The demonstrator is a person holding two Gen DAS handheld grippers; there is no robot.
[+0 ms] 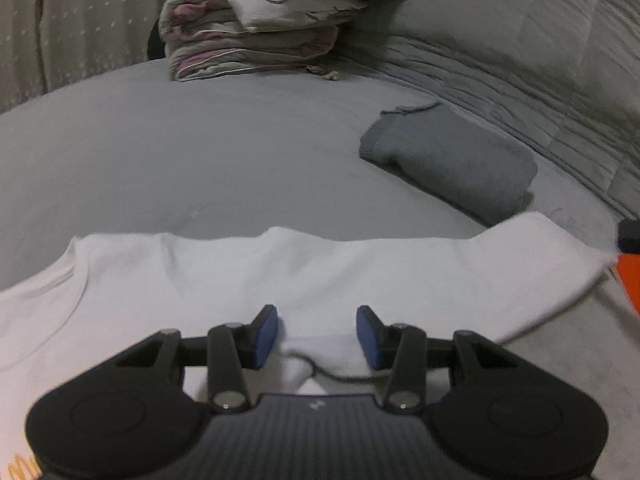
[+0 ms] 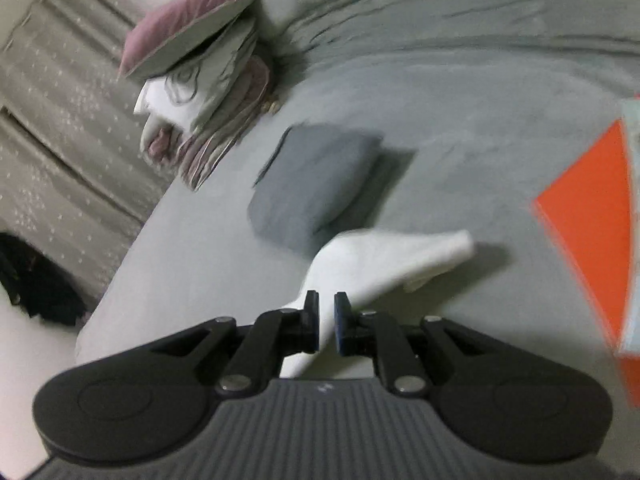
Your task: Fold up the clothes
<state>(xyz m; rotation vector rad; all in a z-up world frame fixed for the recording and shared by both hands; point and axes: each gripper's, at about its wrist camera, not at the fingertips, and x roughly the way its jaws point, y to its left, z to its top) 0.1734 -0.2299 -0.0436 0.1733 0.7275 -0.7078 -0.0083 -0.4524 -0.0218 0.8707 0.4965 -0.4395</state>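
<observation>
A white T-shirt [image 1: 248, 276] lies spread on the grey bed, its far edge folded over. My left gripper [image 1: 317, 332] is open, its blue pads on either side of a bunched part of the shirt near its front edge. My right gripper [image 2: 327, 322] is shut on a sleeve of the white shirt [image 2: 384, 258] and holds it lifted above the bed. A folded grey garment [image 1: 452, 160] lies on the bed beyond the shirt; it also shows in the right wrist view [image 2: 312, 184].
A stack of folded bedding and pillows [image 1: 256, 28] sits at the far end of the bed [image 1: 200, 160]. A rumpled grey blanket [image 1: 520, 52] lies at the right. An orange object [image 2: 588, 216] is close on the right. Curtains [image 2: 52, 128] hang beyond the bed.
</observation>
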